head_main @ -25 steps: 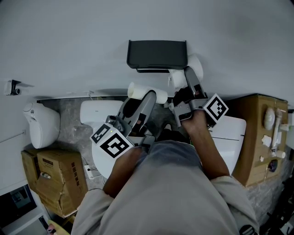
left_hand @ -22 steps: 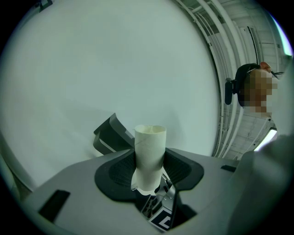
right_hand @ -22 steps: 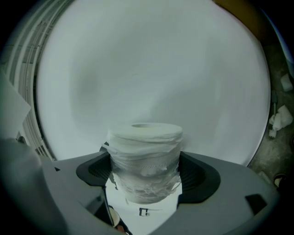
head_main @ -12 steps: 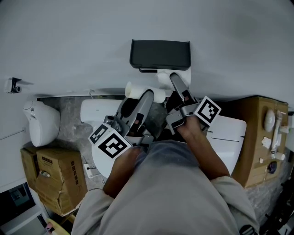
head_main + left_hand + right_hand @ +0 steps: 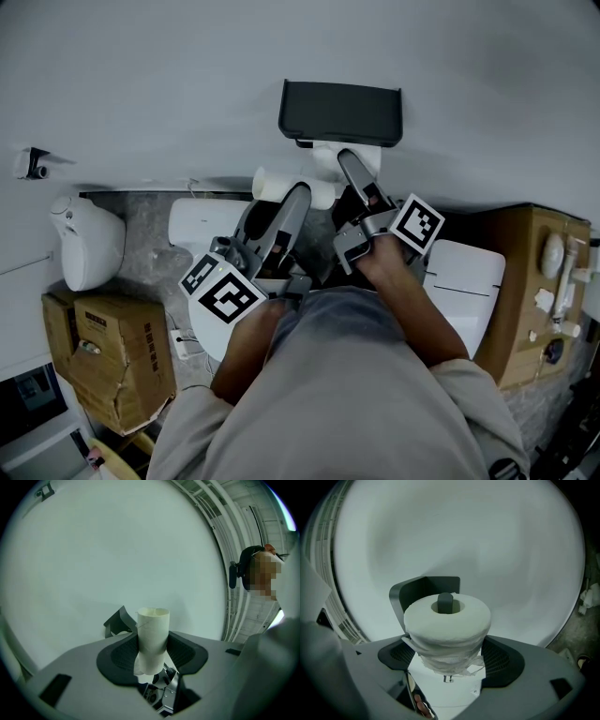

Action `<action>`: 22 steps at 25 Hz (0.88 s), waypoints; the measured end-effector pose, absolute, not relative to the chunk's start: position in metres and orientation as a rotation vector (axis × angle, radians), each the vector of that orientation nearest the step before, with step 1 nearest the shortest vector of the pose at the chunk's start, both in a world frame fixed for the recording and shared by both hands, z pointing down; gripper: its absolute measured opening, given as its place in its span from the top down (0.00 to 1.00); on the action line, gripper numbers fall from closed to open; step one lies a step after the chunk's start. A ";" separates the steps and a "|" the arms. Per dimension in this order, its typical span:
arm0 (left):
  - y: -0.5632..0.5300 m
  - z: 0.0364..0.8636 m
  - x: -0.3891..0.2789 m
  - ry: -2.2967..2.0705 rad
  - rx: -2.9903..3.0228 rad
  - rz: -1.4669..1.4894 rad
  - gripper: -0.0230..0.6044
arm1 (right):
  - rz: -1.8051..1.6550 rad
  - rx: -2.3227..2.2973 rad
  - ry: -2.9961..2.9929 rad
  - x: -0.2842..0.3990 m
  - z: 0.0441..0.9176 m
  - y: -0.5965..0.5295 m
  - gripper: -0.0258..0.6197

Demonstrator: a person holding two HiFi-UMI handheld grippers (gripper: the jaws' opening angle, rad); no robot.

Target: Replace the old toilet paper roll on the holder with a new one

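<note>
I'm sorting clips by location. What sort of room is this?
Probably a toilet room, perhaps a mock-up: a white ceramic toilet, a black wall-mounted paper holder, and a full white toilet paper roll.

Left gripper (image 5: 296, 197) is held level, below and left of the holder (image 5: 342, 112), with its jaws clamped on an empty cardboard tube (image 5: 152, 634). Right gripper (image 5: 349, 171) is pointed level at the wall just under the holder, with its jaws closed on a full paper roll (image 5: 447, 620). Both forearms are stretched forward from the torso: left forearm (image 5: 246, 349) lower left of the holder, right forearm (image 5: 420, 309) lower right. Marker cubes are turned up toward the head view.
</note>
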State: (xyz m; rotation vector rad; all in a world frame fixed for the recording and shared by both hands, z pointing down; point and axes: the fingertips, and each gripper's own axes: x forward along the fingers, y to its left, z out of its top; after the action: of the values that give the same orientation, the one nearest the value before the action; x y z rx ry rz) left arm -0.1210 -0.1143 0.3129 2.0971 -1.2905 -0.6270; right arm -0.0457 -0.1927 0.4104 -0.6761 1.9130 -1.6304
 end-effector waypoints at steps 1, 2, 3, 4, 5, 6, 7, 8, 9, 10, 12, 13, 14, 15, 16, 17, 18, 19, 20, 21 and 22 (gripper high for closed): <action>-0.114 0.312 -0.123 -1.296 2.097 -0.629 0.67 | -1.631 -0.669 1.919 -0.047 0.410 -0.192 0.27; -0.114 0.311 -0.124 -1.301 2.096 -0.632 0.67 | -1.635 -0.659 1.922 -0.049 0.411 -0.192 0.27; -0.115 0.311 -0.126 -1.305 2.096 -0.634 0.67 | -1.642 -0.646 1.923 -0.051 0.411 -0.192 0.27; -0.115 0.310 -0.127 -1.307 2.096 -0.635 0.67 | -1.649 -0.632 1.925 -0.053 0.412 -0.191 0.27; -0.115 0.310 -0.128 -1.308 2.097 -0.635 0.67 | -1.655 -0.619 1.931 -0.054 0.412 -0.190 0.27; -0.115 0.309 -0.129 -1.308 2.099 -0.635 0.67 | -1.657 -0.607 1.943 -0.056 0.412 -0.188 0.27; -0.116 0.308 -0.129 -1.308 2.102 -0.635 0.67 | -1.656 -0.598 1.959 -0.058 0.411 -0.186 0.27; -0.117 0.307 -0.130 -1.308 2.106 -0.635 0.67 | -1.653 -0.590 1.977 -0.060 0.410 -0.184 0.27; -0.118 0.306 -0.130 -1.308 2.110 -0.635 0.67 | -1.649 -0.583 1.995 -0.061 0.409 -0.183 0.27; -0.120 0.304 -0.131 -1.308 2.115 -0.635 0.67 | -1.645 -0.576 2.012 -0.063 0.408 -0.181 0.27; -0.122 0.300 -0.132 -1.311 2.128 -0.631 0.67 | -1.635 -0.563 2.050 -0.064 0.405 -0.176 0.27; -0.123 0.298 -0.132 -1.314 2.137 -0.627 0.67 | -1.628 -0.557 2.075 -0.065 0.405 -0.173 0.27; -0.124 0.296 -0.132 -1.316 2.147 -0.623 0.67 | -1.618 -0.552 2.105 -0.065 0.404 -0.169 0.27; -0.125 0.293 -0.132 -1.317 2.156 -0.621 0.67 | -1.606 -0.544 2.139 -0.065 0.402 -0.166 0.27; -0.127 0.290 -0.132 -1.315 2.163 -0.624 0.67 | -1.592 -0.533 2.174 -0.066 0.400 -0.161 0.27; -0.128 0.287 -0.132 -1.310 2.167 -0.633 0.67 | -1.577 -0.516 2.208 -0.067 0.398 -0.157 0.27; -0.130 0.284 -0.132 -1.302 2.168 -0.645 0.67 | -1.564 -0.492 2.237 -0.068 0.396 -0.153 0.27; -0.131 0.281 -0.132 -1.296 2.171 -0.655 0.67 | -1.555 -0.465 2.260 -0.068 0.395 -0.148 0.27; -0.132 0.278 -0.132 -1.296 2.176 -0.659 0.67 | -1.550 -0.442 2.274 -0.068 0.394 -0.145 0.28; -0.133 0.276 -0.132 -1.299 2.185 -0.659 0.67 | -1.547 -0.426 2.282 -0.067 0.393 -0.141 0.30; -0.134 0.273 -0.132 -1.305 2.194 -0.655 0.67 | -1.543 -0.416 2.288 -0.065 0.393 -0.137 0.36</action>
State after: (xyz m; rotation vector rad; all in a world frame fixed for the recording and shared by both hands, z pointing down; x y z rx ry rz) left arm -0.1318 -0.1343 0.2729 2.1945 -1.3048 -0.6550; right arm -0.0647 -0.1374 0.3934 -0.4164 2.2879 -1.5431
